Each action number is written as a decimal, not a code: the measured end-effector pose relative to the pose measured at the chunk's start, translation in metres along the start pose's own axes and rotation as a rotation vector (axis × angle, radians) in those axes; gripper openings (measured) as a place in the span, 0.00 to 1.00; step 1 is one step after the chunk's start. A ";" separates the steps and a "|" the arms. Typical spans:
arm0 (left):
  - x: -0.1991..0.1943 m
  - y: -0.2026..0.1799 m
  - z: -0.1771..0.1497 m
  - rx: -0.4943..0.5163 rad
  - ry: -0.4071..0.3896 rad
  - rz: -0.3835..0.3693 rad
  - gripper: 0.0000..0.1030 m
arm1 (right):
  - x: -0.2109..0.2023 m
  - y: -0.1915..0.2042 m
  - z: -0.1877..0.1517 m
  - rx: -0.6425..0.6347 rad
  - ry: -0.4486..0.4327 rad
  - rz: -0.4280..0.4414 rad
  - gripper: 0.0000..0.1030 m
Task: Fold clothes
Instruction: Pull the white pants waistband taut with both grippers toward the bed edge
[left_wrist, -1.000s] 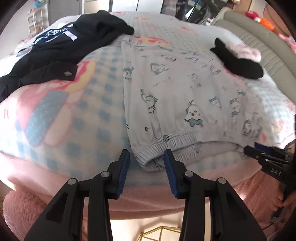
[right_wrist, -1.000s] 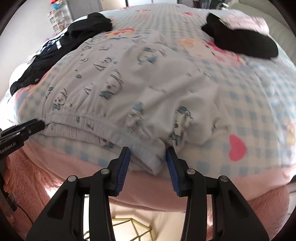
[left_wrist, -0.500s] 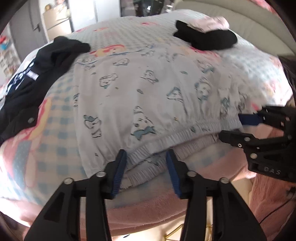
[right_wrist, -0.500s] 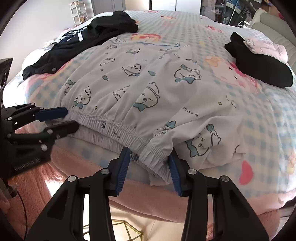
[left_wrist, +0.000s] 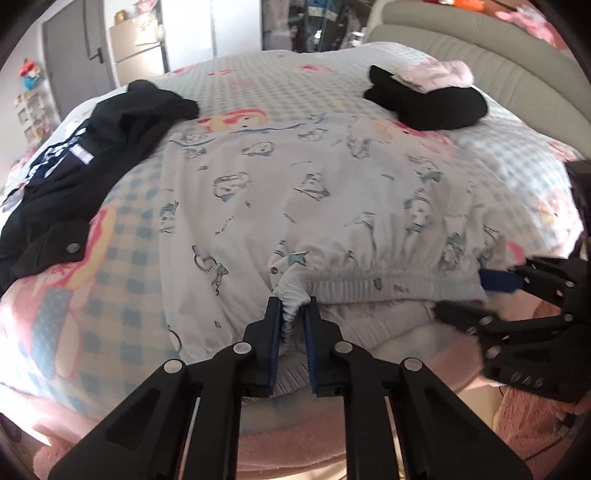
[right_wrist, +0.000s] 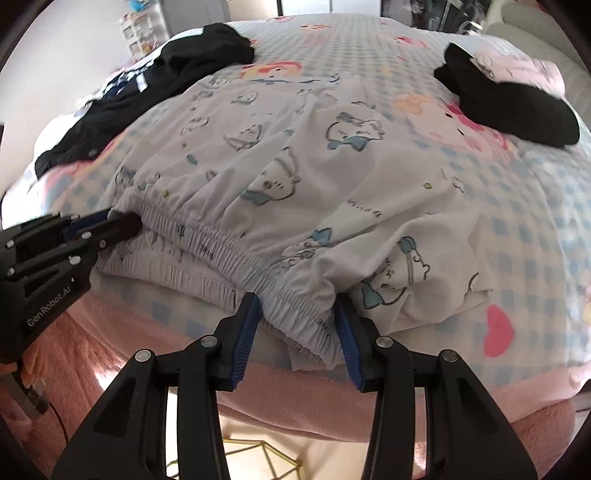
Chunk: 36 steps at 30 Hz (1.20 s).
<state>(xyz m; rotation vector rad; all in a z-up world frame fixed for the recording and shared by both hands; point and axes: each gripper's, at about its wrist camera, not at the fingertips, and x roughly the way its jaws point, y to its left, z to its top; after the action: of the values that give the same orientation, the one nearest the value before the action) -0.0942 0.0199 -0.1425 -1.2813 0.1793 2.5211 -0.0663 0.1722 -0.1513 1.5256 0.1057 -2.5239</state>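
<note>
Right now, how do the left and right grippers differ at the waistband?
The left gripper is closing, its jaws narrow and pinching bunched waistband; the right gripper is opening, its jaws wide and straddling loose elastic. Left grips one end, right the other. Both have blue pads and point at the same white printed pants.

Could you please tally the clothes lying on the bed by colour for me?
White printed: 1, the pyjama shorts
Black: 2, the jacket and the folded garment
Pale pink: 1, the folded piece
Total: 4
</note>
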 end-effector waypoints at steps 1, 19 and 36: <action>0.002 0.000 -0.001 0.009 0.015 -0.006 0.16 | 0.001 0.004 0.000 -0.023 -0.008 0.000 0.56; -0.026 0.023 -0.024 -0.020 -0.084 0.155 0.43 | -0.011 -0.018 -0.004 0.091 -0.038 0.021 0.42; 0.006 -0.013 -0.015 0.114 0.037 0.137 0.45 | 0.001 -0.017 -0.004 0.053 0.021 0.013 0.46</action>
<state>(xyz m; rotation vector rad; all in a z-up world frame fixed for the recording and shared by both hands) -0.0819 0.0295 -0.1557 -1.3117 0.4261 2.5592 -0.0660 0.1892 -0.1545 1.5677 0.0318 -2.5198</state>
